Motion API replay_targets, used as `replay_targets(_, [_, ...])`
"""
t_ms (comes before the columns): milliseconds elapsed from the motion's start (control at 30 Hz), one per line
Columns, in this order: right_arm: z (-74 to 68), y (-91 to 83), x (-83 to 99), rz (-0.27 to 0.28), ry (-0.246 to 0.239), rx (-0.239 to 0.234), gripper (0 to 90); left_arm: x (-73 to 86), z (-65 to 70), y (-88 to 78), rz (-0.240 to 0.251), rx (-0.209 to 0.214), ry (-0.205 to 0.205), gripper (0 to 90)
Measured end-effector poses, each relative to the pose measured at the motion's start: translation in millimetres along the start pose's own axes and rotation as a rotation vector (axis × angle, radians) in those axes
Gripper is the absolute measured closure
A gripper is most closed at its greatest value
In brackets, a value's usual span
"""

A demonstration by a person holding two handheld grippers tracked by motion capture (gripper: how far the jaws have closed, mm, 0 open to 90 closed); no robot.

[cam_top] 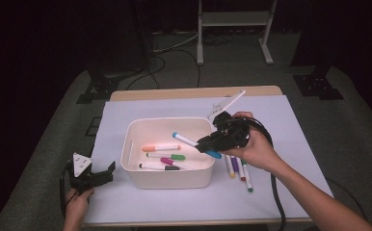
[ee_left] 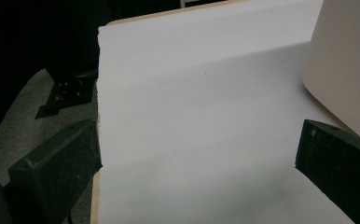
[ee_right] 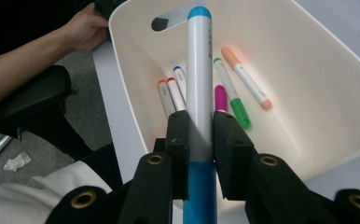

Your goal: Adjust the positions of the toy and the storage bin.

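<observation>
Over the counter (cam_top: 290, 144), keep the right tool (cam_top: 212, 142) clenched on the blue marker (ee_right: 199, 74), centre it above the bin (cam_top: 129, 144), then release.

In the right gripper view, the blue marker (ee_right: 199, 93) runs off the bottom edge, its lower end unseen. The magenta marker (ee_right: 220, 98) is partly hidden behind the jaw. In the left gripper view, the white bin (ee_left: 346, 70) is cut by the right edge.

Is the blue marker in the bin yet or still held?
Still held: right gripper clamps the blue marker above the white bin.
</observation>
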State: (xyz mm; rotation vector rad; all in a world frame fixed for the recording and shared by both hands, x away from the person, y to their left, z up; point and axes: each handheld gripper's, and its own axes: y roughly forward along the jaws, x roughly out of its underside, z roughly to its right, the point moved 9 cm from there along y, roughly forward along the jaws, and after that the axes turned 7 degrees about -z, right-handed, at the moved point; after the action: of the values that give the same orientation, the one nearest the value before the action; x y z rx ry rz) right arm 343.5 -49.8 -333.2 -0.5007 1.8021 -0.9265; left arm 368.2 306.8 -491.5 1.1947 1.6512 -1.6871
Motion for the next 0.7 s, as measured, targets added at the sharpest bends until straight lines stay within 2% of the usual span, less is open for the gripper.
replay_targets(333, [-8.7,19.1,-18.1,-0.022,-0.051,-0.035,76.0,-0.2,0.0,0.1,0.002,0.002,-0.002,0.0])
replay_targets(700, [-16.0,40.7,-33.4,-0.047,-0.079,-0.078,76.0,-0.3,0.1,0.0,0.003,0.005,-0.002,0.0])
